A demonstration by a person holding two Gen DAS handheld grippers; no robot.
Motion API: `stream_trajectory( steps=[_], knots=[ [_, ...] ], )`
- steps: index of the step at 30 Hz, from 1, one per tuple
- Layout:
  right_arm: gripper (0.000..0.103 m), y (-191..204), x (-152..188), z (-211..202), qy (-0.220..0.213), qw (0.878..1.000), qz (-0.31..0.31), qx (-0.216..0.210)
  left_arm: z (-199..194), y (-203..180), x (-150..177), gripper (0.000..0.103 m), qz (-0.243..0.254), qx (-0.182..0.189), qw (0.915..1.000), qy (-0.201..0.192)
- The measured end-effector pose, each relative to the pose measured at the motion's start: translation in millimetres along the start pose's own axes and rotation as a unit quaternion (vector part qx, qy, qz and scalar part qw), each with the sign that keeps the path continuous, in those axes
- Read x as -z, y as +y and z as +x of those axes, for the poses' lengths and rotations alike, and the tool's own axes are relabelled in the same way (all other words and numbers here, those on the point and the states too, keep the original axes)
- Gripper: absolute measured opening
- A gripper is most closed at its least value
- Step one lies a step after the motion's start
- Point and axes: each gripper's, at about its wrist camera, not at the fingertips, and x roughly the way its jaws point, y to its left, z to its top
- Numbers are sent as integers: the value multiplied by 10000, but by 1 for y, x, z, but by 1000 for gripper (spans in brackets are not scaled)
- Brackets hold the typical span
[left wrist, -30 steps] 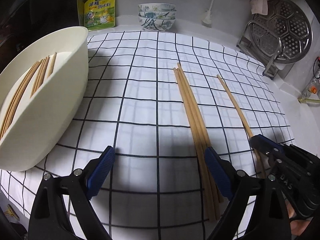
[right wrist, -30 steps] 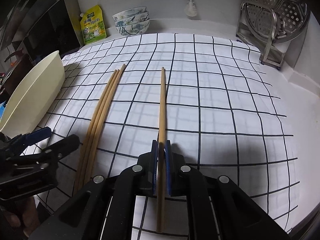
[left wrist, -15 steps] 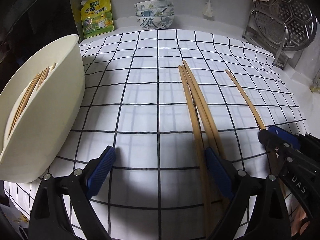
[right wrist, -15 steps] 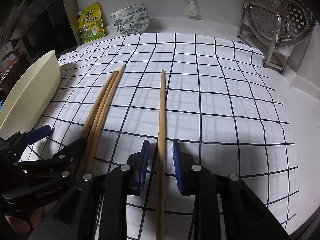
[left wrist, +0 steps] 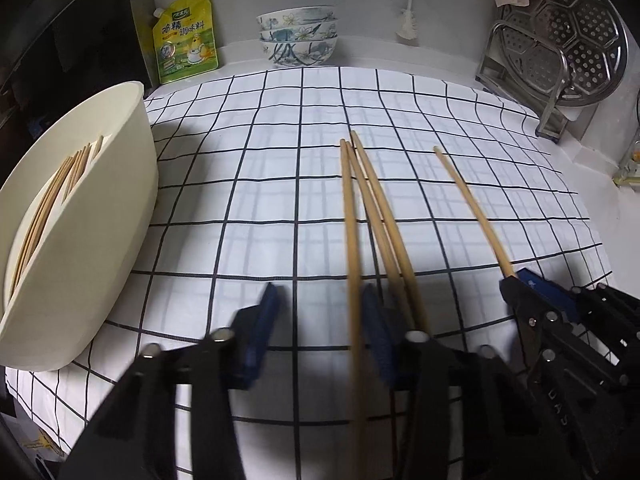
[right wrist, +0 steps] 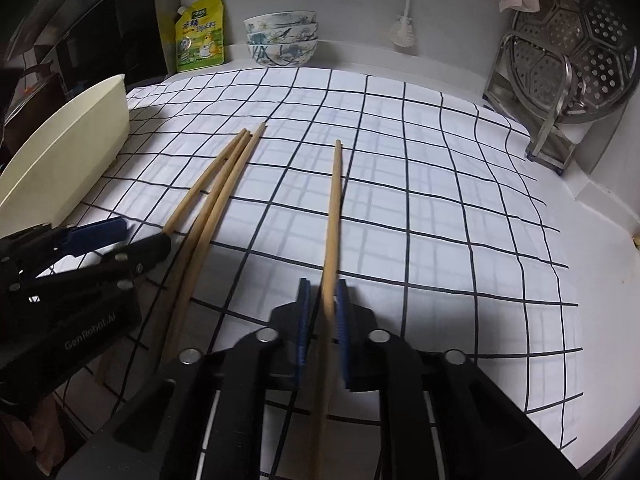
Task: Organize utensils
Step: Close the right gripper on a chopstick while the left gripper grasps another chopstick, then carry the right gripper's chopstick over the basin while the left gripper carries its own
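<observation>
Blue-padded fingers of left gripper spread moderately wide, blurred, straddling leftmost stick of the three chopsticks; right pad sits between that stick and the other two, no grip closed. Right gripper fingers nearly together around the single chopstick, narrow gaps each side, cannot tell if pads press the wood. Single stick lying on checked cloth, tip pointing toward back wall, well right of the bundle. Three sticks fanned slightly, tips close together, near ends under left gripper. Cream bin at left cloth edge, tilted, already holding several chopsticks. Open cloth between bin and bundle, more open cloth right of single stick up to steamer rack. Stacked bowls and yellow pouch against back wall, well apart from fingers. Counter bare strip on far right
</observation>
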Motion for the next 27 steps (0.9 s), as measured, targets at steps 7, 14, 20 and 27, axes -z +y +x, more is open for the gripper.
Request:
stream_trajectory(
  steps=[7, 14, 20, 27],
  knots=[
    [6, -9, 1, -3, -5, 9989, 334, -319, -4, 7, 3, 7, -121, 211, 9997, 100],
    [6, -6, 5, -13, -83, 9974, 541, -461, -13, 13, 10, 7, -151, 373, 9991, 117],
    [7, -1, 6, -25, -169, 9952, 711, -653, -31, 16, 12, 7, -103, 509, 9986, -6],
    [7, 5, 1, -45, -377, 9925, 868, -772, -58, 28, 14, 7, -163, 688, 9973, -212]
  ],
)
